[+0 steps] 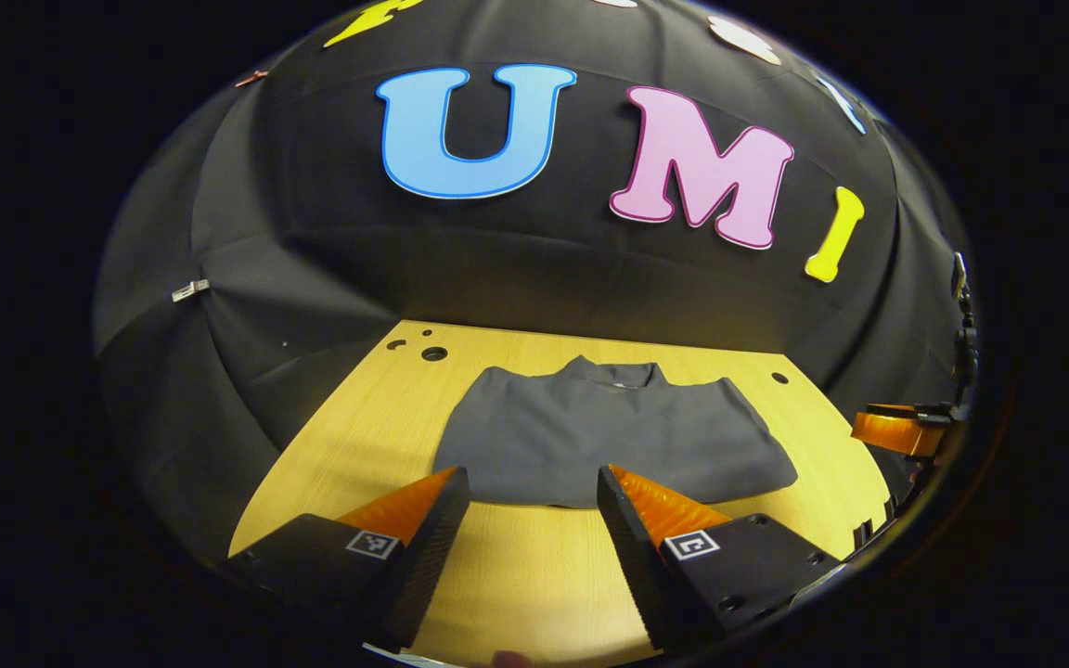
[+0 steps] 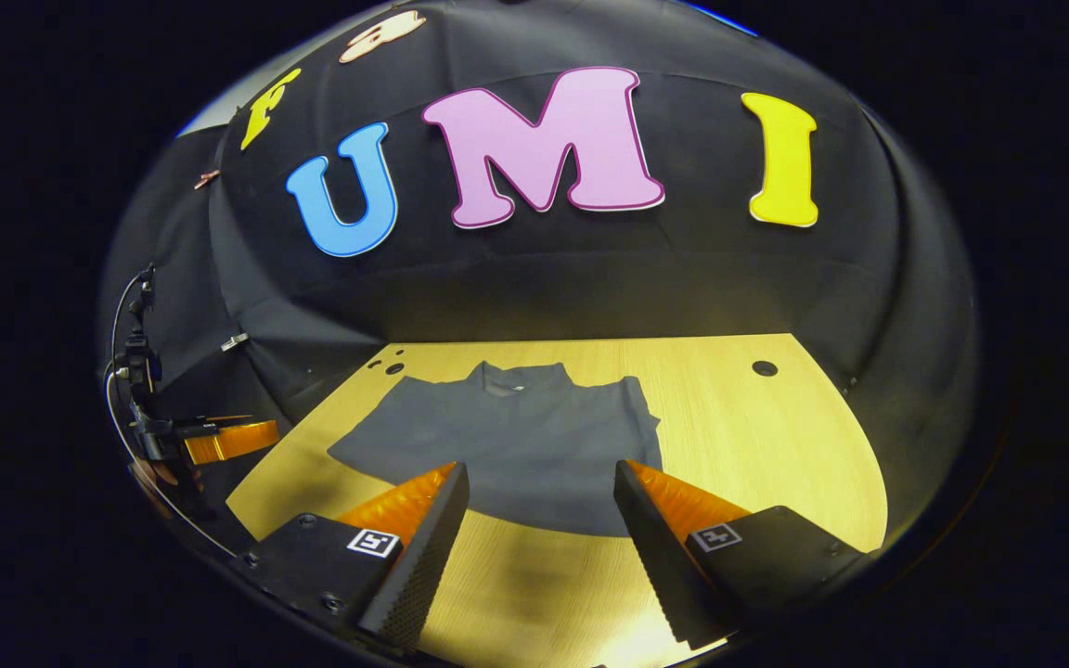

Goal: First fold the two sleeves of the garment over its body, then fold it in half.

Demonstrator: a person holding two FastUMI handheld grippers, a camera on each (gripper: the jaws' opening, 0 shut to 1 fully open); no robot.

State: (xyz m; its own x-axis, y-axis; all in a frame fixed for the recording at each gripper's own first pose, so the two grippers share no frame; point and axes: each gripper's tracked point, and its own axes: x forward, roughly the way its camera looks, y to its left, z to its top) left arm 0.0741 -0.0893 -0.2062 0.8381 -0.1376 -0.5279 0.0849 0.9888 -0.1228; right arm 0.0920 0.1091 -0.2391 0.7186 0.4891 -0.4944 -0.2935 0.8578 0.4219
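Your garment (image 1: 604, 436) lies flat mid-table (image 1: 516, 575), collar twd the far wall, sleeves already tucked over the body, so it looks compact & folded. Both claws hang back near the front edge, w/ left gripper (image 1: 533, 506) & right gripper (image 2: 542, 501) spread wide, holding nothing, prob b/c work's done.

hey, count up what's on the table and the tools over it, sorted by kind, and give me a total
Garments: 1, a grey top lying folded on the wooden table, collar toward the back wall.
Tools: 2, the left tool and the right tool, both open and holding nothing, hovering at the near edge of the top.
Tables: 1.
Total: 4
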